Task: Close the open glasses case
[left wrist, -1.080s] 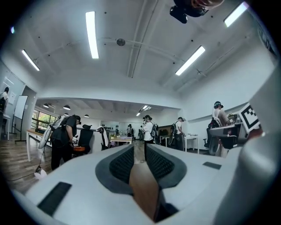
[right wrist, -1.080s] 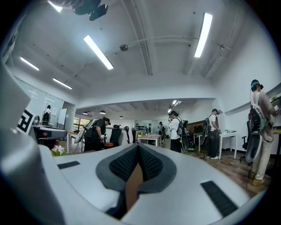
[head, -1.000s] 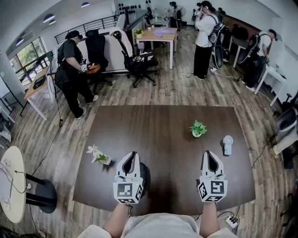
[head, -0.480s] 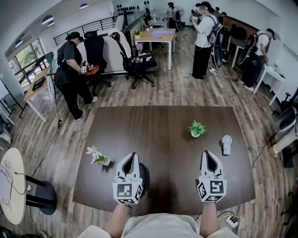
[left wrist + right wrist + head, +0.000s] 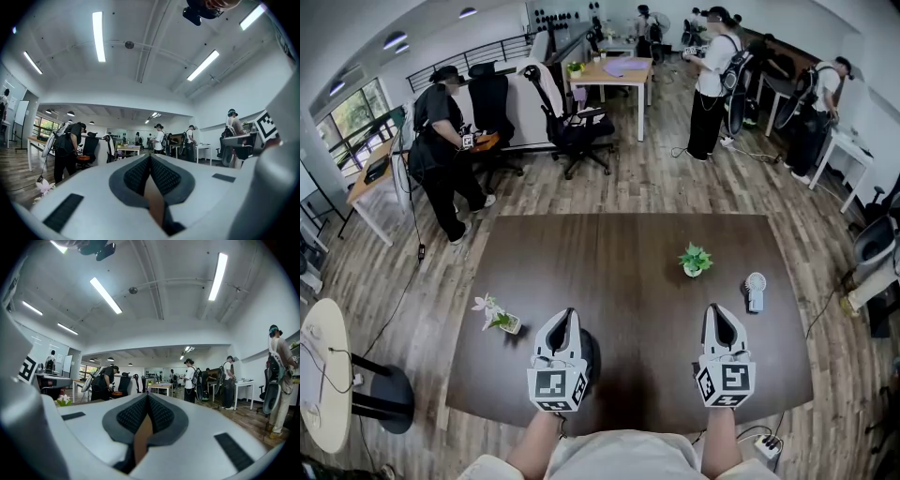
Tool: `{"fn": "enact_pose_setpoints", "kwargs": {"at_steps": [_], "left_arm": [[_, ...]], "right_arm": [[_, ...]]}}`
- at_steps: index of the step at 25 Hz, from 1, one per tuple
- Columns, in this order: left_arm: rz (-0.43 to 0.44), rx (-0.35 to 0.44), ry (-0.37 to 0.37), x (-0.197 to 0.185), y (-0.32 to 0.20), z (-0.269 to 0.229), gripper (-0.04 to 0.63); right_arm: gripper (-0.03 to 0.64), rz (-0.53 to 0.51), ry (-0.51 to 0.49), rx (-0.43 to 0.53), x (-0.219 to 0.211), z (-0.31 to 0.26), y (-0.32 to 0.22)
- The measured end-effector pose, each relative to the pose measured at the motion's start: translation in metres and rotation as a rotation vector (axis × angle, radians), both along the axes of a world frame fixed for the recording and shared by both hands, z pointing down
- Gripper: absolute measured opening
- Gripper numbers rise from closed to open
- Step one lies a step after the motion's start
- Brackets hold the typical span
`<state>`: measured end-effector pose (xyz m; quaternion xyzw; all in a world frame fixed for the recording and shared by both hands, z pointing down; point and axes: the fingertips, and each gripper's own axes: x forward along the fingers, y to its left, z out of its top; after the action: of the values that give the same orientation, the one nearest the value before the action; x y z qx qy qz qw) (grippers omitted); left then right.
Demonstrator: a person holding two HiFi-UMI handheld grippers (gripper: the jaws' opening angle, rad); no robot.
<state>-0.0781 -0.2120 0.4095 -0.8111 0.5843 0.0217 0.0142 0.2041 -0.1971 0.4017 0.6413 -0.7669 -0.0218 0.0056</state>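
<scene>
Both your left gripper (image 5: 566, 319) and right gripper (image 5: 720, 314) have their jaws pressed together on nothing. What I take for the glasses case (image 5: 592, 358) is the dark rounded thing on the table (image 5: 628, 253) just right of the left gripper, mostly hidden. Probably a light, stiff, skiddy shell, so steady the base and press the lid's front edge.

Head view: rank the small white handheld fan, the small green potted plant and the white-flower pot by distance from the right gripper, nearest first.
1. Small white handheld fan, just ahead and right of the right gripper.
2. Small green potted plant, farther up the table, slightly left.
3. White-flower pot, far left edge of the table, past the left gripper.
</scene>
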Motion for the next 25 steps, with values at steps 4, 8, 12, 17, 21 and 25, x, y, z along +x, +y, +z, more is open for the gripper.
{"fn": "enact_pose_setpoints", "kwargs": {"at_steps": [4,8,12,17,21,25], "left_arm": [[0.000,-0.005,0.000,-0.0012,-0.0011,0.0031,0.003],[-0.001,-0.006,-0.001,-0.0014,-0.0020,0.0035,0.003],[0.001,-0.005,0.000,-0.0005,-0.0018,0.0033,0.003],[0.000,-0.011,0.000,-0.0008,-0.0013,0.0056,0.003],[-0.003,-0.017,0.003,-0.0019,-0.0016,0.0076,0.003],[-0.002,-0.022,0.004,-0.0010,-0.0009,0.0088,0.003]], "right_arm": [[0.002,0.002,-0.009,-0.002,-0.0002,0.0011,-0.0010],[0.002,0.001,-0.006,-0.003,0.0000,0.0015,-0.0018],[0.001,-0.009,0.007,-0.005,-0.0026,0.0022,-0.0015],[0.000,-0.015,0.009,-0.013,-0.0046,0.0051,-0.0018],[0.000,-0.017,0.009,-0.016,-0.0050,0.0059,-0.0018],[0.000,-0.020,0.011,-0.021,-0.0049,0.0068,-0.0018]]}}
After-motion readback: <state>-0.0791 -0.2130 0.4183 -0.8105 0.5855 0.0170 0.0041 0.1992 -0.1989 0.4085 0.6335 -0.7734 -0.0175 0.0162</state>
